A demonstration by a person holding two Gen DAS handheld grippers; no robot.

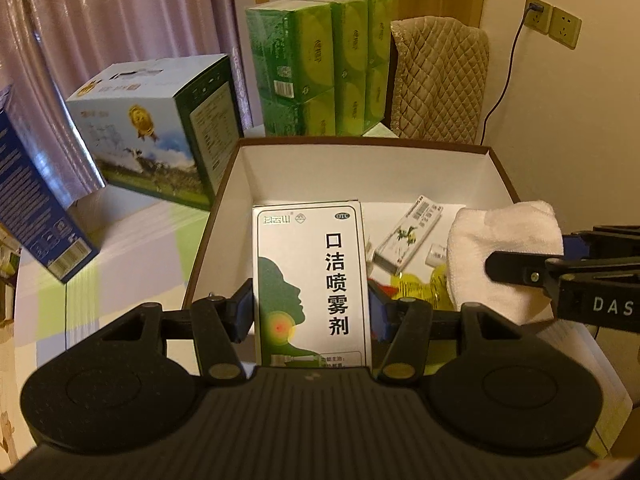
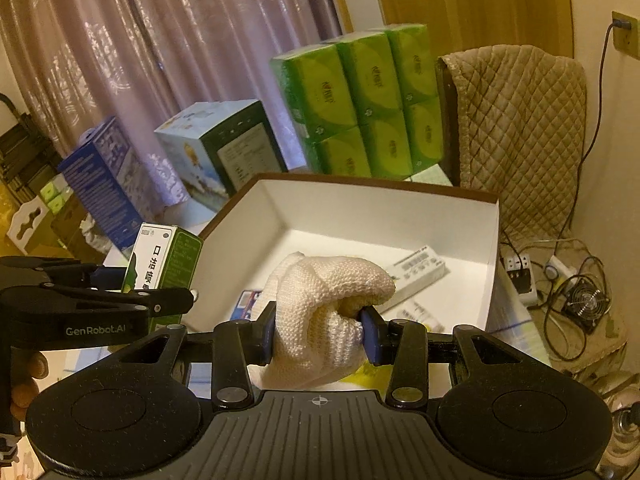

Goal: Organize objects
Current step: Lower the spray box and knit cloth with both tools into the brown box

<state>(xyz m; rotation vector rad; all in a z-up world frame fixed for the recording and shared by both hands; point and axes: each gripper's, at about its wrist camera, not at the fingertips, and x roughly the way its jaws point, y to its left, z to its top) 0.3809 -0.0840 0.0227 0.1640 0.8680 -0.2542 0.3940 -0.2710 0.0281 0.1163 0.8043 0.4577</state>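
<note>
In your left wrist view, your left gripper (image 1: 311, 312) is clamped on a white and green spray box (image 1: 311, 280), one blue pad on each side of it. The box stands upright between the fingers, above the near edge of the open white storage box (image 1: 360, 168). Inside that storage box lie a small white carton (image 1: 408, 238) and a yellow packet (image 1: 416, 286). At the right, your right gripper (image 1: 520, 272) comes in from the side and holds a white knitted cloth (image 1: 504, 248) over the storage box. Behind the storage box stand green tissue packs (image 1: 320, 64), and to the left a blue-white carton (image 1: 156, 132).

In your right wrist view, your right gripper (image 2: 318, 332) is closed on the white knitted cloth (image 2: 328, 312); the fabric bulges out between the two blue pads. The cloth hangs over the inside of the storage box (image 2: 400, 216), near the small white carton (image 2: 416, 276). At the left, your left gripper (image 2: 120, 304) holds the spray box (image 2: 164, 260) just beside the storage box's left wall.
</note>
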